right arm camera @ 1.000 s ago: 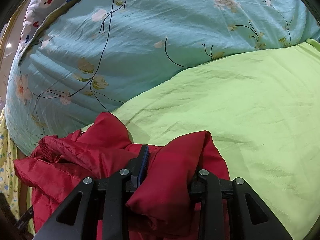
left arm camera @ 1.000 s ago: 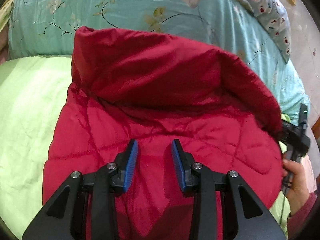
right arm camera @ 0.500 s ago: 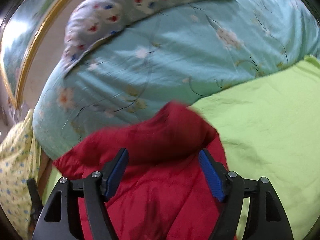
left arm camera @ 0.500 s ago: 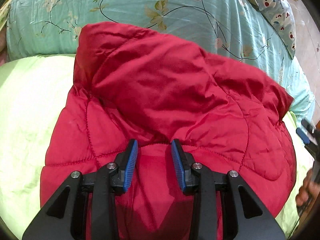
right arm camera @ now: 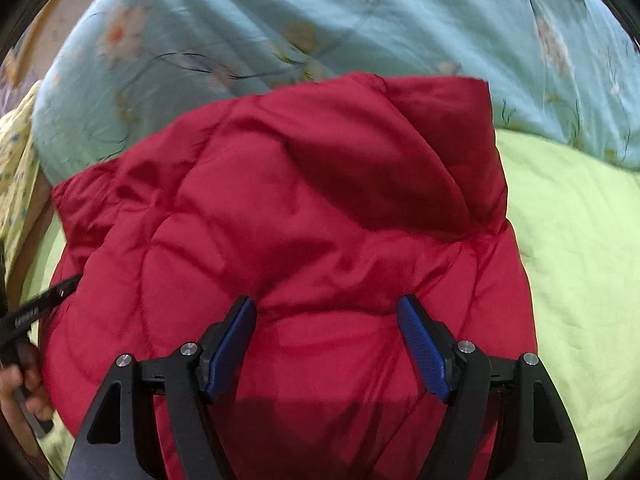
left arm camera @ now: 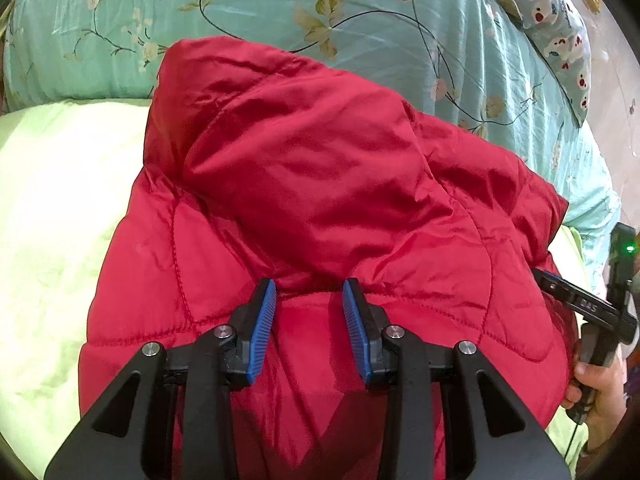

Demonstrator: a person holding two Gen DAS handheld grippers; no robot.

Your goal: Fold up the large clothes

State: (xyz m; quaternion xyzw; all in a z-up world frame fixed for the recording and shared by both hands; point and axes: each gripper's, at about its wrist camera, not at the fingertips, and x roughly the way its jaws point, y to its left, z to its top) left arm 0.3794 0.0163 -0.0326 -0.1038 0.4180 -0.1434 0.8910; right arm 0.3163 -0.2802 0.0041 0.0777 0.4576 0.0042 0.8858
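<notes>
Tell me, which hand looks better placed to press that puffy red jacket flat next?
Probably the right: the right gripper hangs spread wide over the middle of the red jacket, fingers empty. The left gripper is narrower, also empty.

Jacket (left arm camera: 320,184): plain crimson red, quilted stitching. Bed sheet (left arm camera: 60,208): plain lime green. Quilt (left arm camera: 280,4) along the bed's far edge: aqua, printed with pale blossoms, olive leaves, dark stems. Pillow (left arm camera: 560,28): grey-blue, white-and-red figures. Gripper pads (right arm camera: 424,356): blue on black.
</notes>
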